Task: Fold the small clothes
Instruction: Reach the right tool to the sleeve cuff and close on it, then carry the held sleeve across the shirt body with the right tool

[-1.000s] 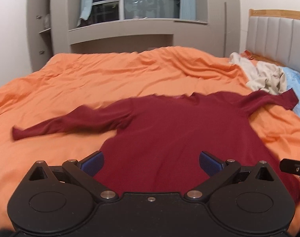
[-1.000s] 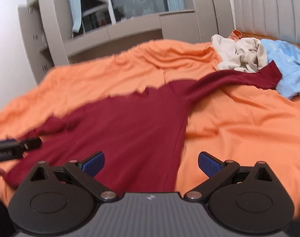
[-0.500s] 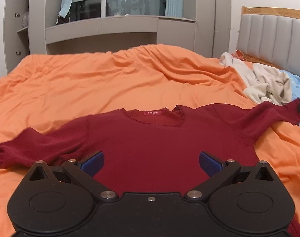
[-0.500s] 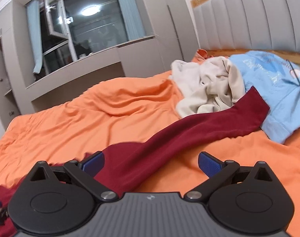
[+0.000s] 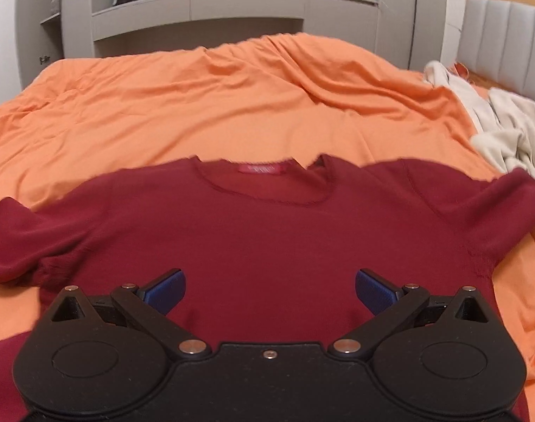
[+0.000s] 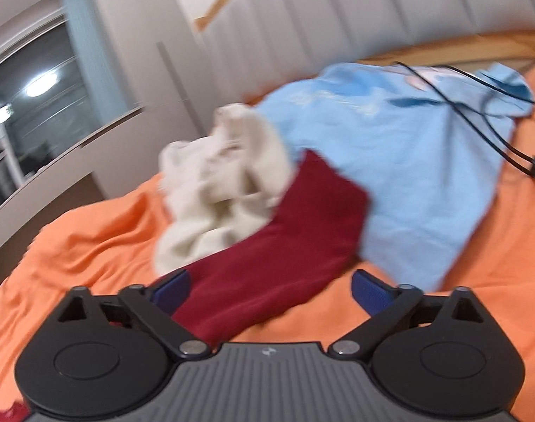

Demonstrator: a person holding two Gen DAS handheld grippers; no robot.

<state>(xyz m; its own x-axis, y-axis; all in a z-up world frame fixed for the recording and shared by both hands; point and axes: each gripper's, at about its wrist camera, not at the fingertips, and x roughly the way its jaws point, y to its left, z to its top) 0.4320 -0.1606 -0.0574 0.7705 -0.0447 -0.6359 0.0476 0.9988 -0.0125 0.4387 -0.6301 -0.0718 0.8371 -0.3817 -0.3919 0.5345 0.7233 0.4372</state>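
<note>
**Hovering over the spread top**

Lying flat on orange bedding (image 5: 232, 105): maroon top (image 5: 267, 239), sleeve (image 6: 285, 246) touching cream clothes (image 6: 225, 190) and blue garment (image 6: 408, 161). Left gripper (image 5: 270, 290) gaping, empty; right gripper (image 6: 269, 290) narrowing slightly, gripping nothing.

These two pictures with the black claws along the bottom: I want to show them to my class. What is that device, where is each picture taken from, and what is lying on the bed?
A person holds a two-finger gripper in each hand, and each carries a camera looking out along its fingers. The left gripper looks over a dark red long-sleeved top spread flat on an orange duvet, neck away from the camera. The right gripper faces the headboard, with the top's right sleeve running out from between its fingers. The sleeve end lies against a crumpled cream garment and a light blue garment, which a black cable crosses. The right jaws have just closed slightly. Both grippers are open and hold nothing.
</note>
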